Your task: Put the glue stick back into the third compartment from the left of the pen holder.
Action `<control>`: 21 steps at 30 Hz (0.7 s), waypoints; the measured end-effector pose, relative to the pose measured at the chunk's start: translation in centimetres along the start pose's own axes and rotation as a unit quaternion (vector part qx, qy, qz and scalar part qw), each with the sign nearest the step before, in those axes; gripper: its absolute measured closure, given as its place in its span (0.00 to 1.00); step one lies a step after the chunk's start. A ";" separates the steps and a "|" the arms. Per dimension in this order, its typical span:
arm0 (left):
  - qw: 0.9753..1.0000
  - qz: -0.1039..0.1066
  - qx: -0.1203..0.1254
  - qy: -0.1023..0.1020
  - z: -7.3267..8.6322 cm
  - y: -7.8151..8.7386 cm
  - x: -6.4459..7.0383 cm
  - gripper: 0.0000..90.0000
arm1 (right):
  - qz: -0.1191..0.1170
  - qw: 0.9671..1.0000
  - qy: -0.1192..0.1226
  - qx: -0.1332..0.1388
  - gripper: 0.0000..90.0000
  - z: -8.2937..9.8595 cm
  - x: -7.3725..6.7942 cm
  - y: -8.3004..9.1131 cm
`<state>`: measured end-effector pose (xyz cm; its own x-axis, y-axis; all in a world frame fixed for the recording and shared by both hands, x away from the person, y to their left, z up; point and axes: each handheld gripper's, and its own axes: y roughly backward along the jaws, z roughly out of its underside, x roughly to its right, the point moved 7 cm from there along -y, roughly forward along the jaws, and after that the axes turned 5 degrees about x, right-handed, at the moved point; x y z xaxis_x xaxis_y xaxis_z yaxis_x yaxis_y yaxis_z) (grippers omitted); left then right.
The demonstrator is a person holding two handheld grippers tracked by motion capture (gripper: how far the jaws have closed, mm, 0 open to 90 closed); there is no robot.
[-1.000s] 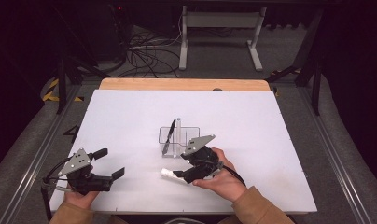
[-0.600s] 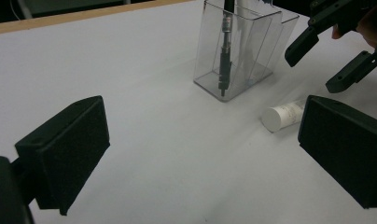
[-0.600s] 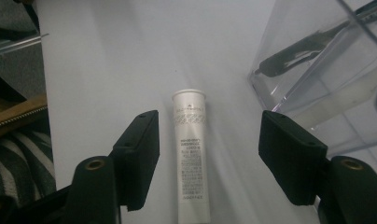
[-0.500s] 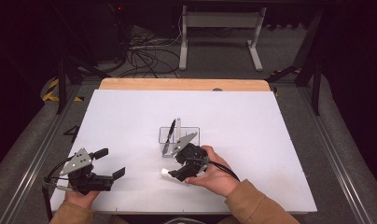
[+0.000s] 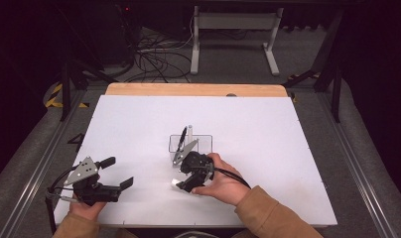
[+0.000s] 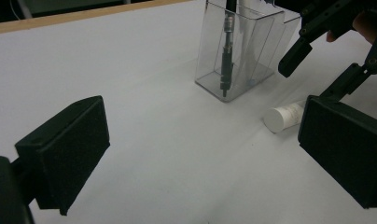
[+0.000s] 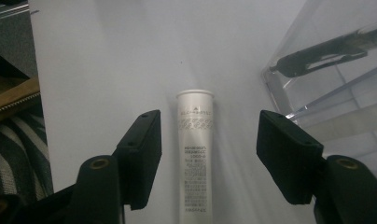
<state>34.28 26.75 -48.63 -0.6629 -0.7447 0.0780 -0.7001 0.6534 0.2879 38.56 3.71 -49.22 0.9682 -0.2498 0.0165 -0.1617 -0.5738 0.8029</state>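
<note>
A white tube (image 7: 196,154) with small print lies flat on the white table, its capped end (image 6: 281,117) (image 5: 175,184) pointing away from my right gripper (image 7: 209,154). That gripper is open, one jaw on each side of the tube without touching it. Just beyond stands a clear plastic holder (image 5: 190,145) (image 6: 238,46) with a black pen (image 6: 225,60) upright in it. My left gripper (image 5: 118,173) (image 6: 200,149) rests open near the front left of the table, holding nothing.
The white table surface (image 5: 268,129) ends in a wooden strip (image 5: 193,89) at the far edge. Cables (image 5: 154,49) and a metal stand (image 5: 233,29) sit on the floor beyond. A striped cloth (image 7: 14,154) shows at the left in the right gripper view.
My right gripper has shifted left and down over the white tube, and its jaws now straddle it. The left gripper has stayed put.
</note>
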 end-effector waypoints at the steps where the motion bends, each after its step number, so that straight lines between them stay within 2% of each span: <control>1: 1.000 0.001 0.000 0.000 0.0 0.0 0.0 0.03 | 0.000 1.000 0.000 0.000 0.47 0.0 0.0 0.0; 4: 1.000 0.002 0.000 -0.001 0.0 -0.1 0.0 0.03 | -0.003 1.000 -0.004 -0.002 0.51 0.1 -0.2 -0.1; 13: 1.000 0.003 -0.001 -0.002 0.0 -0.3 0.0 0.03 | -0.016 0.999 -0.009 -0.041 0.55 0.8 -0.3 -0.6; 16: 1.000 0.003 -0.001 -0.002 0.0 -0.3 0.0 0.03 | -0.014 0.998 -0.018 -0.050 0.56 1.0 -0.5 -0.9; 17: 1.000 0.003 -0.002 -0.002 0.0 -0.3 0.0 0.03 | -0.012 0.998 -0.009 -0.054 0.57 1.1 -0.3 -1.0; 18: 1.000 0.002 -0.004 -0.004 0.0 -0.3 0.0 0.03 | -0.008 0.998 -0.015 -0.058 0.58 1.1 -0.4 -1.1; 19: 1.000 0.002 -0.004 -0.004 0.0 -0.3 0.0 0.03 | -0.012 0.998 -0.010 -0.063 0.60 1.2 -0.4 -1.2; 21: 1.000 0.001 -0.003 -0.004 0.0 -0.3 0.0 0.03 | -0.010 0.997 -0.020 -0.073 0.61 1.3 -0.6 -1.4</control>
<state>34.48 26.54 -48.74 -0.6664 -0.7422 0.0712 -0.6970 0.6540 0.2941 37.98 3.62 -51.16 0.9618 -0.2728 -0.0219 -0.1106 -0.4607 0.8806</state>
